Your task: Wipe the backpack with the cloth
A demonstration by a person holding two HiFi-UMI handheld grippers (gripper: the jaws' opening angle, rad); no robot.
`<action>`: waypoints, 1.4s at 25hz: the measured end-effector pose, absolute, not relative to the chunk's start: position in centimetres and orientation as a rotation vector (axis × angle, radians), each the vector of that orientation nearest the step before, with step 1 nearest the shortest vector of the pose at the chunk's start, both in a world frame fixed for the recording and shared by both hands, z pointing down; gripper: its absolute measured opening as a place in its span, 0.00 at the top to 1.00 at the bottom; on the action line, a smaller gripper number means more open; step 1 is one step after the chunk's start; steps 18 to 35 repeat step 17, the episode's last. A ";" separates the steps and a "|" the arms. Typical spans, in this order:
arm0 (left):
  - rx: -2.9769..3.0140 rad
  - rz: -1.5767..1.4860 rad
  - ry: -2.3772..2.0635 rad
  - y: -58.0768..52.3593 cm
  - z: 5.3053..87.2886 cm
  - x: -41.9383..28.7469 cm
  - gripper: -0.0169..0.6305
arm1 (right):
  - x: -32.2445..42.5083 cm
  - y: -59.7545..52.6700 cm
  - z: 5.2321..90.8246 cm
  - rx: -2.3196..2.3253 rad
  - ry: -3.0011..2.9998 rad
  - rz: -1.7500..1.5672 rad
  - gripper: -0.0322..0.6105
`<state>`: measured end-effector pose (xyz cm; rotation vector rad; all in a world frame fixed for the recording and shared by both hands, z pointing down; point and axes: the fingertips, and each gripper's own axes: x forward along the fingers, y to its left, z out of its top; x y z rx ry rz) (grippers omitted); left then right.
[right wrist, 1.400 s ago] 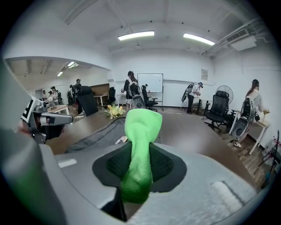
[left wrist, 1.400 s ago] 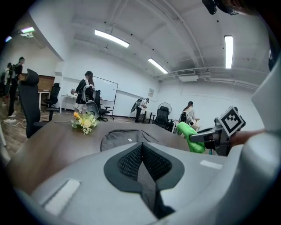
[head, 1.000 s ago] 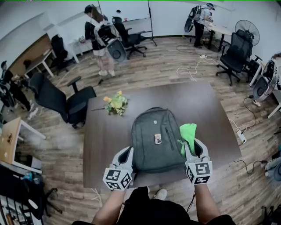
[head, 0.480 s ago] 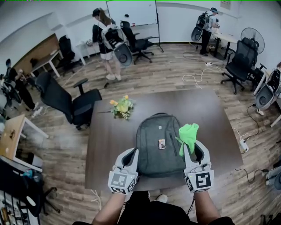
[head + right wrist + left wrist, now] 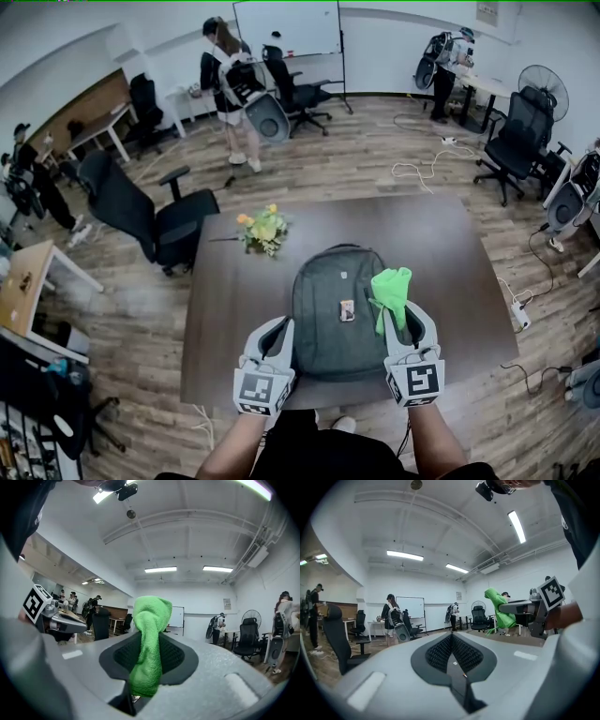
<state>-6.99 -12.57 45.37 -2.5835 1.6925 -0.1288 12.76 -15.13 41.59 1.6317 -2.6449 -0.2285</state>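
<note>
A grey backpack (image 5: 337, 305) lies flat on the dark brown table (image 5: 225, 291), its top pointing away from me. My right gripper (image 5: 397, 317) is shut on a bright green cloth (image 5: 389, 292), which stands up out of the jaws over the backpack's right side. In the right gripper view the cloth (image 5: 149, 641) is pinched between the jaws of that gripper (image 5: 147, 637). My left gripper (image 5: 277, 328) hovers by the backpack's near left corner. Its jaws are shut on nothing in the left gripper view (image 5: 452, 637), where the cloth (image 5: 498, 610) also shows.
A small bunch of yellow flowers (image 5: 262, 228) lies on the table beyond the backpack's left. Black office chairs (image 5: 150, 216) stand left of the table. People with backpacks stand at the far side of the room (image 5: 230, 89). Cables and a power strip (image 5: 514, 314) lie on the floor to the right.
My right gripper has carried the cloth a little to the left, from beside the backpack's right edge to over it. The left gripper has stayed near the backpack's near left corner.
</note>
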 end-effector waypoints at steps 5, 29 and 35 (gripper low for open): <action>-2.568 -0.127 1.707 -12.7 45.1 -6.9 0.95 | 12.7 -15.4 41.7 1.627 -2.643 -0.228 0.80; -2.657 -0.078 1.683 -12.8 46.5 -5.5 0.95 | 12.7 -16.1 44.6 1.609 -2.591 -0.136 0.80; -2.657 -0.078 1.683 -12.8 46.5 -5.5 0.95 | 12.7 -16.1 44.6 1.609 -2.591 -0.136 0.80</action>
